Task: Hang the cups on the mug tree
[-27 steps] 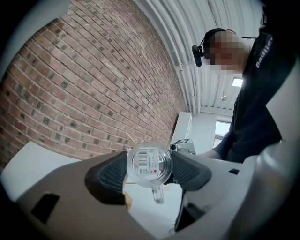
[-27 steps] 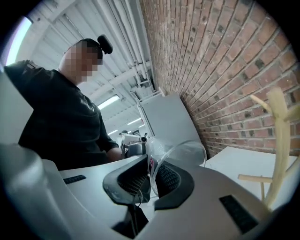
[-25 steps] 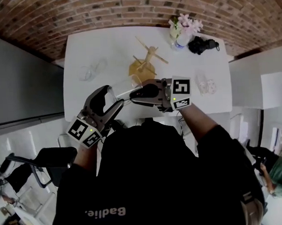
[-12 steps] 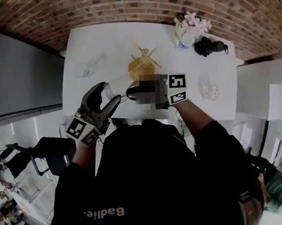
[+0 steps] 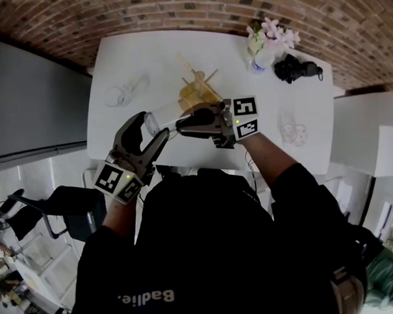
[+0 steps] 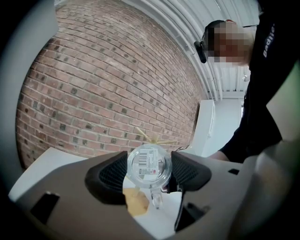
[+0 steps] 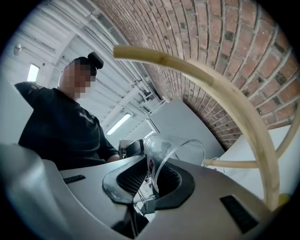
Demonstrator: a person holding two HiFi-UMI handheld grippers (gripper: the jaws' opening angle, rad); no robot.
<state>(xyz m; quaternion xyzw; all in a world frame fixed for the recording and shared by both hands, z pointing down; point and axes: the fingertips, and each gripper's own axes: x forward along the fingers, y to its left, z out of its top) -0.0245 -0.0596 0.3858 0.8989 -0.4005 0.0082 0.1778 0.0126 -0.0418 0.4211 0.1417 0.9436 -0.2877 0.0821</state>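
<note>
A clear glass cup point(image 5: 163, 115) is held on its side in the air just in front of the wooden mug tree point(image 5: 197, 89). My left gripper point(image 5: 152, 130) grips its body near the base; in the left gripper view the labelled base point(image 6: 149, 164) sits between both pads, handle hanging down. My right gripper point(image 5: 182, 126) meets the cup from the right. Its jaws point(image 7: 151, 180) are opening, with the cup's rim wall point(image 7: 174, 149) still between the pads. A curved tree branch point(image 7: 225, 89) arcs close above the right gripper.
The white table point(image 5: 146, 57) also carries a glass cup point(image 5: 125, 92) at the left and another glass cup point(image 5: 289, 128) at the right. A vase of flowers point(image 5: 269, 38) and a black object point(image 5: 296, 67) stand at the back right. A brick wall is behind.
Both grippers and the cup have shifted slightly up the view, closer to the mug tree's base. The cup stays held between them.
</note>
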